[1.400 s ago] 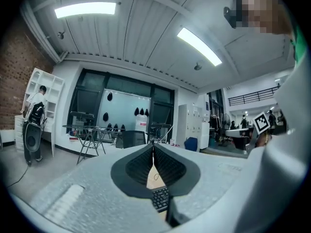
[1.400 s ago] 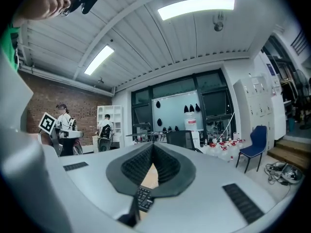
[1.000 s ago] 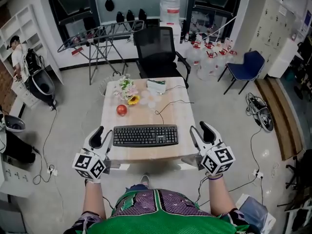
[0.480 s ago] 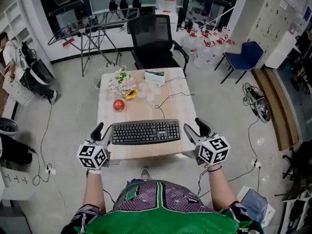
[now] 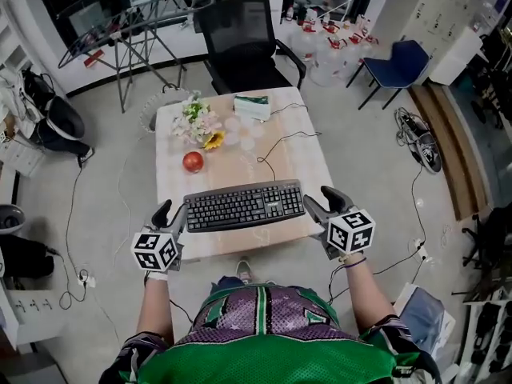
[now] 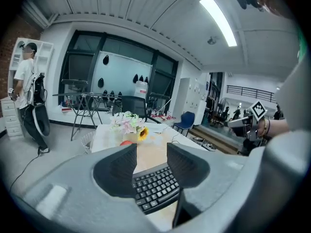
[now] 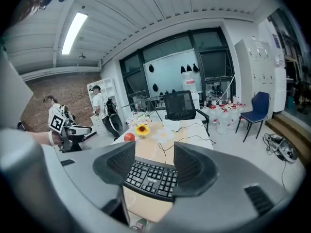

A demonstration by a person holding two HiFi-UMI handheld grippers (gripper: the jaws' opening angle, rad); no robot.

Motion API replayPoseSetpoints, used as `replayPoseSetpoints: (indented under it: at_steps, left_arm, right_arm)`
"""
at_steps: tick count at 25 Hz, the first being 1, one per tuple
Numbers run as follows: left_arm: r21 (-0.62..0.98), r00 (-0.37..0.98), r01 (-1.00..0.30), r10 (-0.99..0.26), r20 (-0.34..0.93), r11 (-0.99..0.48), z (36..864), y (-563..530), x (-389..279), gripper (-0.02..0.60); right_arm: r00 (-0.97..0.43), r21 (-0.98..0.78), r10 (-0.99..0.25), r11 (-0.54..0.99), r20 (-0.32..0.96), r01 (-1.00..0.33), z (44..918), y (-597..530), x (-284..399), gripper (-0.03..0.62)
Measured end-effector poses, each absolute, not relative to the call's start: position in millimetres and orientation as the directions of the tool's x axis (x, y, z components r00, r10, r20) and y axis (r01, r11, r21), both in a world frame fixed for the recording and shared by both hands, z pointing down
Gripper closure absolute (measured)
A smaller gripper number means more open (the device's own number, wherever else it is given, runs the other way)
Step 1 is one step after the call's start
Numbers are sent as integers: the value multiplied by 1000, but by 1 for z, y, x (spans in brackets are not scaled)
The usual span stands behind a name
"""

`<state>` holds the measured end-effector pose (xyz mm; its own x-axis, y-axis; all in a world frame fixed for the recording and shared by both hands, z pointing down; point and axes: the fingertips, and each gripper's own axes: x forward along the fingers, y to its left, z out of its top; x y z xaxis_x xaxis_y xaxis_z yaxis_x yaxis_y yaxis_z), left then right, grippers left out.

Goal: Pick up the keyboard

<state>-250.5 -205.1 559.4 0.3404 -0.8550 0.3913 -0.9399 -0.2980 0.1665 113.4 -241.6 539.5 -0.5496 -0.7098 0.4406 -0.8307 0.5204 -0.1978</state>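
Grey floor [image 5: 376, 174], wooden table [image 5: 300, 170], keyboard [image 5: 244, 206] flat along the near edge.
Black chair [image 5: 240, 38] tucked behind the table's far side, blue chair [image 5: 400, 62] well off to the right. Keyboard set crosswise on the table, cable [image 5: 276, 146] trailing from its back toward the far edge. Left gripper [image 5: 172, 213] just off the keyboard's left end, jaws apart, pads pressing on nothing, keys visible through the gap in the left gripper view. Right gripper [image 5: 323, 201] just off the right end, jaws spread wide, nothing clamped, keyboard again visible beyond the gap. Flowers [image 5: 196, 122] near the far left corner, white packet [image 5: 253, 106] beside them, red apple [image 5: 193, 162] between flowers and keyboard.
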Motion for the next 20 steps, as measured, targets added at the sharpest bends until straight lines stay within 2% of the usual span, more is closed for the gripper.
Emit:
replayPoseSetpoints:
  at_steps: [9,20]
  left_arm:
    - [184,378,-926,-790,482,-331,617,-216,-264,393]
    - [241,338,-941,-730,594,-239,692,-217,-265,393]
  right_arm:
    - [-492,-219,-685,450,538,-866,597,-252,107,359]
    - [-479,-270,-610,407,631,-873,668,-281,119,359]
